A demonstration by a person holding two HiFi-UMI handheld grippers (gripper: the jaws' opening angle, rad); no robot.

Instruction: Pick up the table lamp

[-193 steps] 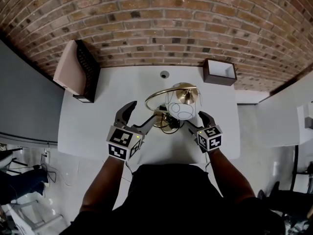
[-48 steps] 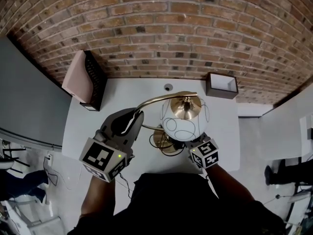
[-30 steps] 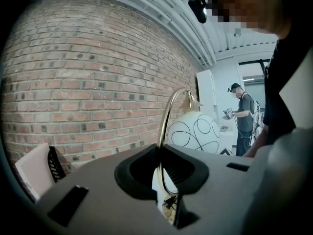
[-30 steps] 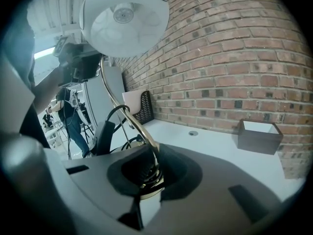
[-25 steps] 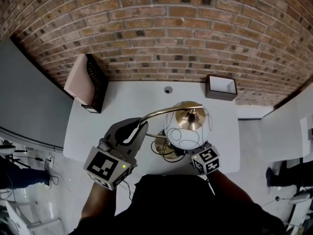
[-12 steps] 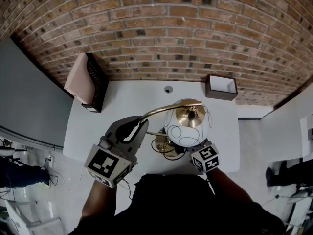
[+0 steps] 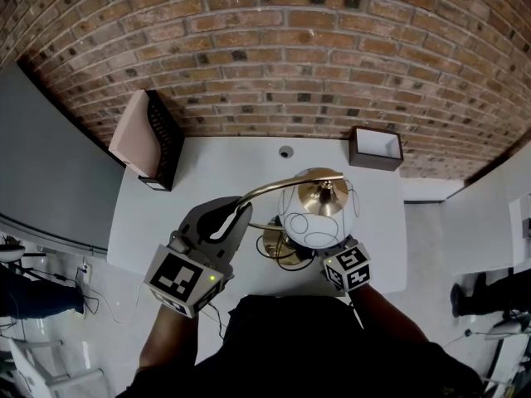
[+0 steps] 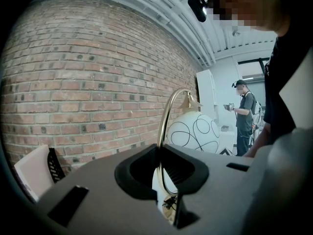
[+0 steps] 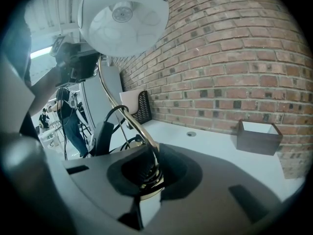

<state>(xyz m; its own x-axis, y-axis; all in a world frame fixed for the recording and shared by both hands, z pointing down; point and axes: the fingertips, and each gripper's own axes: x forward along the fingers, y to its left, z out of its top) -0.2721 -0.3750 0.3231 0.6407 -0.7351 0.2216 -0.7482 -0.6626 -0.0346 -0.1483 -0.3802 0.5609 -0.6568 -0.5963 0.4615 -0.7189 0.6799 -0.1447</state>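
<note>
The table lamp has a white globe shade [image 7: 315,218] with black line loops, an arched brass arm [image 7: 270,189] and a round brass base [image 7: 278,247]. It looks lifted off the white table [image 7: 166,222]. My left gripper [image 7: 237,214] is shut on the brass arm [image 8: 165,126], which runs up between its jaws to the globe [image 8: 193,131]. My right gripper [image 7: 333,251] reaches under the globe, its tips hidden in the head view. In the right gripper view that gripper [image 9: 149,173] is shut on the lower brass arm [image 9: 124,116], with the globe [image 9: 122,16] overhead.
A dark box with a white inside [image 7: 376,146] stands at the table's back right. A pink and black rack [image 7: 145,135] stands at the back left, a cable hole [image 7: 285,151] between them. A brick wall rises behind. A black cable [image 9: 110,114] hangs by the lamp.
Several seconds ago both grippers stood open beside the lamp on the table; now both are shut on it and it sits higher. Nothing has moved over the last second.
</note>
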